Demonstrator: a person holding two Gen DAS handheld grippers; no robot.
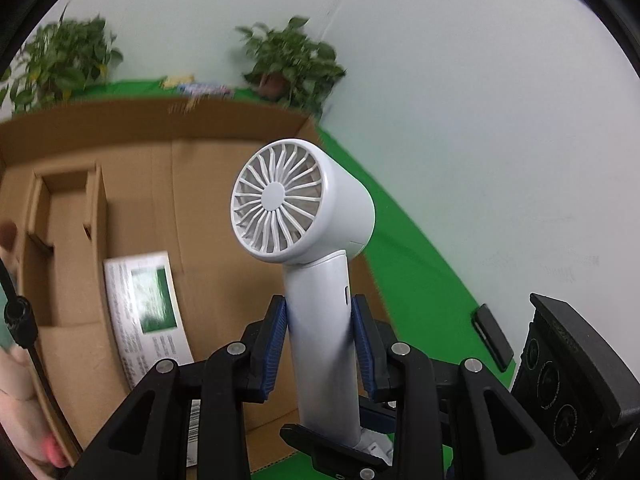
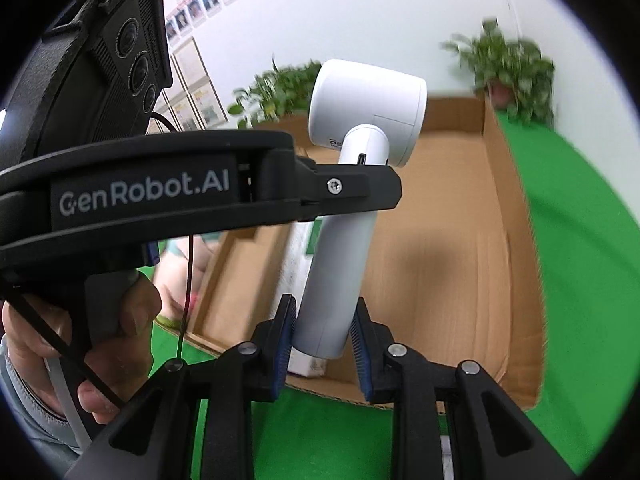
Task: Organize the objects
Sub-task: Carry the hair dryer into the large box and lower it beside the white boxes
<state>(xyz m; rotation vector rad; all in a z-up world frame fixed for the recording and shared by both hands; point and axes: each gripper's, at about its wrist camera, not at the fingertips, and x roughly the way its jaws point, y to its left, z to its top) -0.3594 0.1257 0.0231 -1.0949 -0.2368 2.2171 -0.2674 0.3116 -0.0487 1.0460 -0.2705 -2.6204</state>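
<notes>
A white handheld fan [image 1: 300,200] is held upright above an open cardboard box [image 1: 208,168], its round grille facing the left wrist camera. My left gripper [image 1: 320,320] is shut on the upper part of the fan's handle, blue pads pressed to both sides. My right gripper [image 2: 324,332] is shut on the lower end of the same handle. In the right wrist view the fan [image 2: 368,108] shows its smooth back, and the left gripper [image 2: 360,188] crosses in front of the handle. One right finger [image 1: 332,450] shows under the handle.
The box [image 2: 440,240] lies on a green cloth [image 2: 580,260] and holds a printed leaflet [image 1: 144,312] and a cardboard insert [image 1: 60,220]. Two potted plants [image 1: 292,64] stand behind it by the white wall. A black flat object [image 1: 492,336] lies on the cloth. A hand [image 1: 24,400] is at the box's left edge.
</notes>
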